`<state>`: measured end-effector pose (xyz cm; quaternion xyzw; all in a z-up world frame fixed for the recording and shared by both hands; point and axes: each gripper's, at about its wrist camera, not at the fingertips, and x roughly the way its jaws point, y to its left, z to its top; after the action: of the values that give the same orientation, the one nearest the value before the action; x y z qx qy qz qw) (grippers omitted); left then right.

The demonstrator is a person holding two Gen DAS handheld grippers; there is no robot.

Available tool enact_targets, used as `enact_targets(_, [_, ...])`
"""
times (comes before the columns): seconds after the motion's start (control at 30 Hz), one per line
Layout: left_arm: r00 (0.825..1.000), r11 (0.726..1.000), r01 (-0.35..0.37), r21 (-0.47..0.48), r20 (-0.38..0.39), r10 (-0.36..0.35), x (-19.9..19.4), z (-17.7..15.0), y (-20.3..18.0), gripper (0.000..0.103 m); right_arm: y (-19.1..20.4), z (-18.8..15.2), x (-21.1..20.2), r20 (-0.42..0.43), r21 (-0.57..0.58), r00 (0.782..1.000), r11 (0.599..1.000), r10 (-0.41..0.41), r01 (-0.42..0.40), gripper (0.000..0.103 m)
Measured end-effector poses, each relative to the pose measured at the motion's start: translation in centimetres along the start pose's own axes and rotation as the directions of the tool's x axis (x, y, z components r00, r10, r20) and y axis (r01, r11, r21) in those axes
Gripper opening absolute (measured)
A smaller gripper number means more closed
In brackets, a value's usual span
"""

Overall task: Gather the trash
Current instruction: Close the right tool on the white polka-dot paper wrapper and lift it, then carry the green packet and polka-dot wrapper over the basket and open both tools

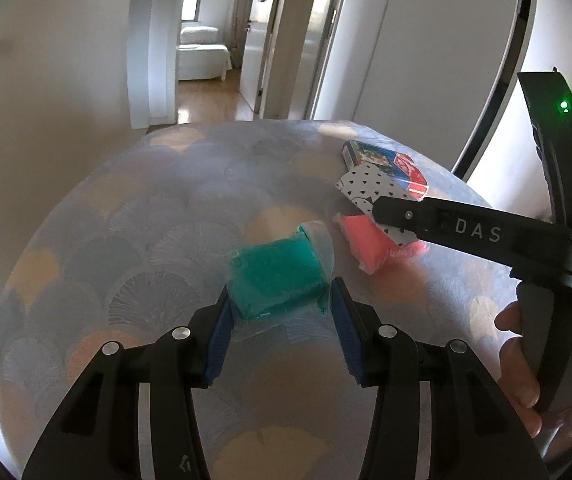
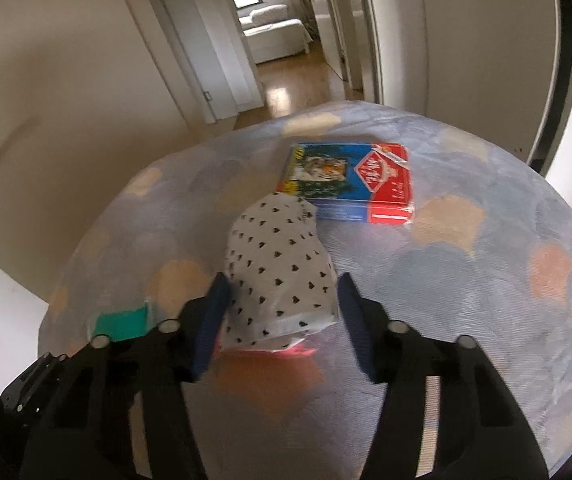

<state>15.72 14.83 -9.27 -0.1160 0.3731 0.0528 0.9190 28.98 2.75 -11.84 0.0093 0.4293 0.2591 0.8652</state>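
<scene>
Two pieces of trash on a patterned bedspread are framed by the two grippers.

A green packet (image 1: 279,278) is clamped between the blue pads (image 1: 221,334) of the left gripper (image 1: 279,306), whose jaws are narrowed onto its two sides. A white bag with black hearts (image 2: 279,270) is bracketed by the right gripper (image 2: 281,298); the left pad is touching it, while a small gap is seen at the right pad, so a firm hold cannot be told. A pink packet (image 1: 366,244) is partly covered by that bag. Just behind, a blue and red box (image 2: 352,182) with a tiger picture is laid flat; its lettering cannot be read. "DAS" is printed on the right gripper's arm. Everything is resting on the bedspread (image 1: 145,220).
</scene>
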Motion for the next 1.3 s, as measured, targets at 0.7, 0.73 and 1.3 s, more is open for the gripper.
enact_targets(0.7, [1.0, 1.0, 0.002, 0.012, 0.003, -0.002, -0.2, -0.1, -0.5, 0.045, -2.5, -1.8, -6.6, 0.108, 0.026, 0.994, 1.0, -0.014, 0.011, 0.011])
enact_targets(0.73, [1.0, 1.0, 0.018, 0.003, 0.003, -0.018, -0.3, -0.1, -0.5, 0.045, -2.6, -2.0, -7.0, 0.115, 0.026, 0.993, 0.999, -0.026, 0.023, 0.011])
enact_targets(1.3, [0.972, 0.962, 0.215, 0.17, 0.059, -0.228, -6.0, 0.1, -11.3, 0.045, -10.1, -6.0, -17.5, 0.227, 0.181, 0.959, 0.975, -0.168, 0.128, 0.011])
